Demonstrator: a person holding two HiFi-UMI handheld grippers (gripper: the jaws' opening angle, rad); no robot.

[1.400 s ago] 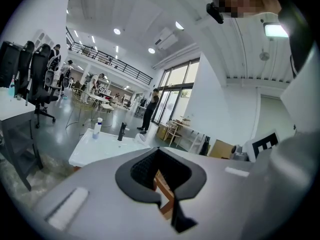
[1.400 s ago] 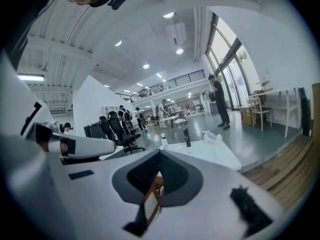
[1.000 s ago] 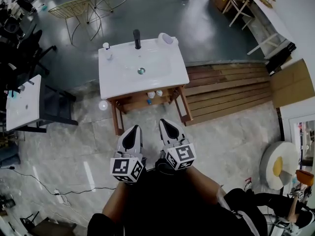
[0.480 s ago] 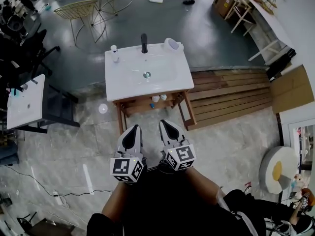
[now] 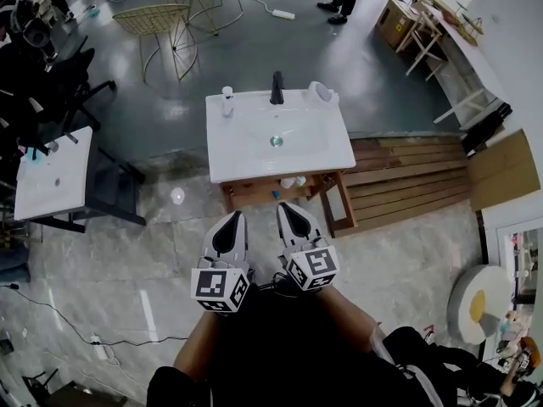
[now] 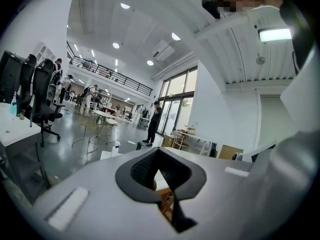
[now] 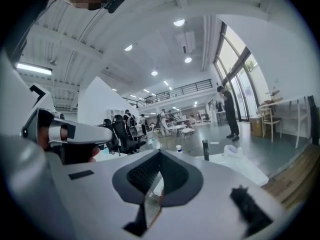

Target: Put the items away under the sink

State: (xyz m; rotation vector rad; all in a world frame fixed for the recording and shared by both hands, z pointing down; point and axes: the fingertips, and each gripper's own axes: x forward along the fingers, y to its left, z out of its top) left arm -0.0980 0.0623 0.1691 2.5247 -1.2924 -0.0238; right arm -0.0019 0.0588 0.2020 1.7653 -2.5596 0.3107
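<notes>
**Head view.** Left gripper (image 5: 235,217) and right gripper (image 5: 282,208) lie side by side at 6 o'clock of the sink (image 5: 254,155), apart from it. Both have their jaws together and hold nothing. On the sink top, taken from the drain (image 5: 276,141), the bottle (image 5: 227,100) stands at 10 o'clock, the faucet (image 5: 277,87) at 12 and the dish (image 5: 321,93) at 2. 2 cups (image 5: 288,182) sit on the shelf (image 5: 254,189) under the sink.

**Left gripper view.** The left gripper (image 6: 158,156) has its tips meeting, with nothing between them. The bottle (image 6: 117,145) is at 10 o'clock of the tips.

**Right gripper view.** The right gripper (image 7: 160,156) is closed and empty. The bottle (image 7: 178,148), faucet (image 7: 205,149) and dish (image 7: 235,150) lie at 2 to 3 o'clock.
</notes>
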